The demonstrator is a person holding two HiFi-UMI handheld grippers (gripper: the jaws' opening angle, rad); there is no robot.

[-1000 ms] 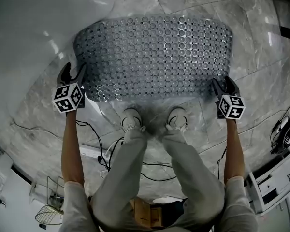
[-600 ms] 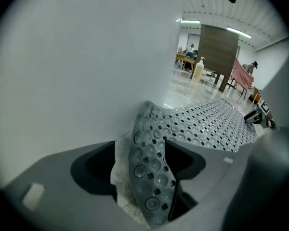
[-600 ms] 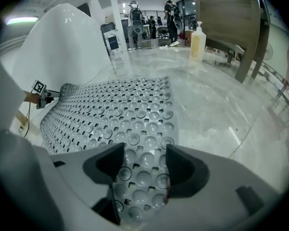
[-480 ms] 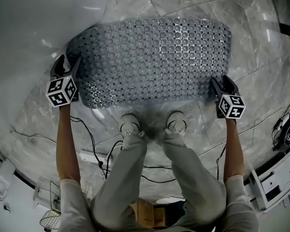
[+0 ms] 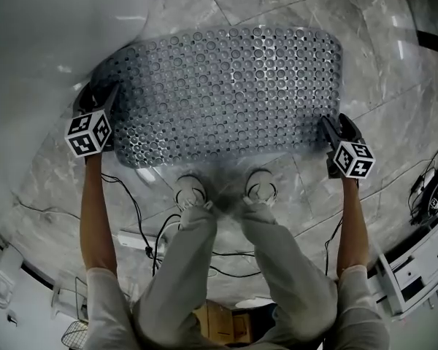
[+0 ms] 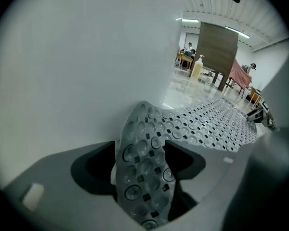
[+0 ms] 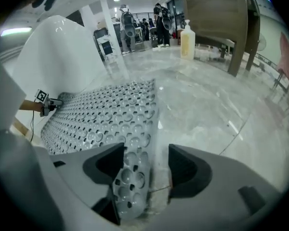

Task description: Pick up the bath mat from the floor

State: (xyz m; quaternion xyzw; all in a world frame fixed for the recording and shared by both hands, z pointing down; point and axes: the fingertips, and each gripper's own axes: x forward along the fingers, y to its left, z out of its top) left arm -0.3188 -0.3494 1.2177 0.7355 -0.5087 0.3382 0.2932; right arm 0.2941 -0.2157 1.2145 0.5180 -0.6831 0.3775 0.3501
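Head view: bath mat (image 5: 226, 86) spreads ahead of me, long axis left-to-right, spanning both tongs. My left gripper (image 5: 96, 100) pinches near-left corner beside white tub (image 5: 44, 42); right gripper (image 5: 334, 131) pinches near-right corner over marble floor (image 5: 379, 71). Both ends equally near, so lift should rise evenly.

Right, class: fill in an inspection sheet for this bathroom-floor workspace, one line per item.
Surface: grey marble floor.
Job's things: bath mat spread out, its two near corners gripped.
Clutter: pump bottle standing on the floor, far off.
Grippers: left gripper and right gripper each shut on a mat corner.
Cables: black cables and a power strip behind the person's shoes.
Surroundings: white tub at left; white drawers at right.
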